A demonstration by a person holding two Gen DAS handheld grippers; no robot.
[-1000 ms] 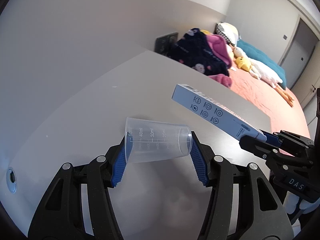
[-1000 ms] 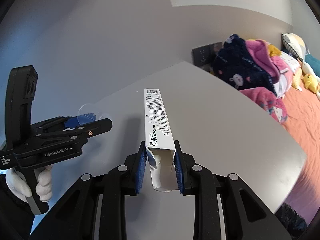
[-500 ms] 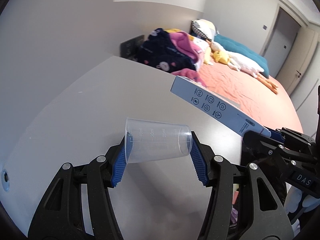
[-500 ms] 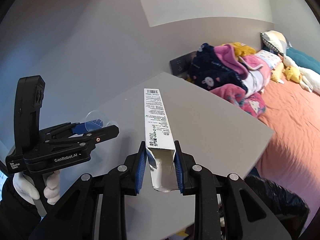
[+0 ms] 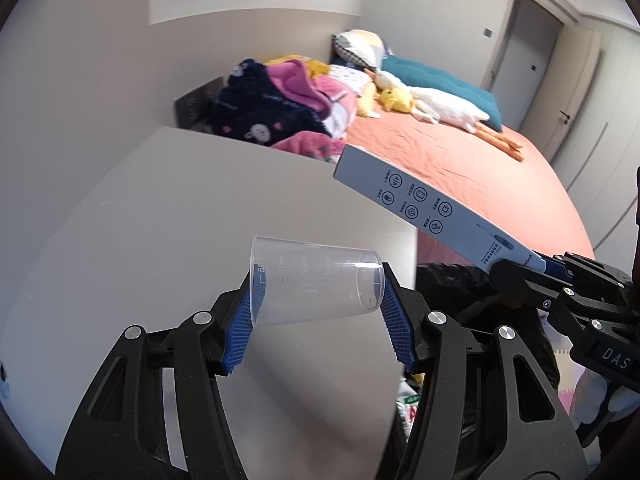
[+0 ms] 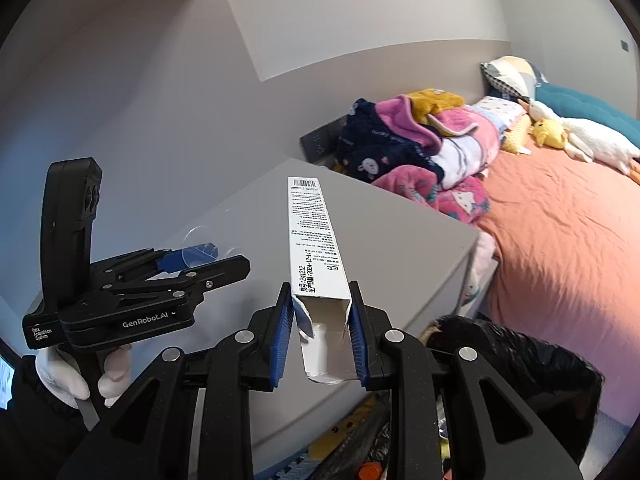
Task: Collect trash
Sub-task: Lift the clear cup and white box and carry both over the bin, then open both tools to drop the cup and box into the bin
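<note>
My left gripper (image 5: 318, 316) is shut on a clear plastic measuring cup (image 5: 316, 282), which lies sideways between the blue pads above the grey table (image 5: 180, 208). My right gripper (image 6: 320, 334) is shut on the open end of a long white carton (image 6: 314, 248) that points away over the table's right edge. That carton (image 5: 432, 210) and the right gripper (image 5: 532, 272) also show at the right of the left wrist view. The left gripper (image 6: 192, 258), held by a white-gloved hand (image 6: 76, 376), shows at the left of the right wrist view. A black trash bag (image 6: 516, 364) gapes below the table's edge.
A bed with an orange sheet (image 5: 480, 168) lies beyond the table, piled with pink and navy blankets (image 5: 280, 108), plush toys (image 5: 404, 100) and teal pillows. Trash (image 6: 352, 432) lies inside the bag. A grey wall stands behind the table, and a door (image 5: 520, 52) at far right.
Both grippers have swung right across the table toward its right edge, each keeping its hold. The bed and the black bag have come into view.
</note>
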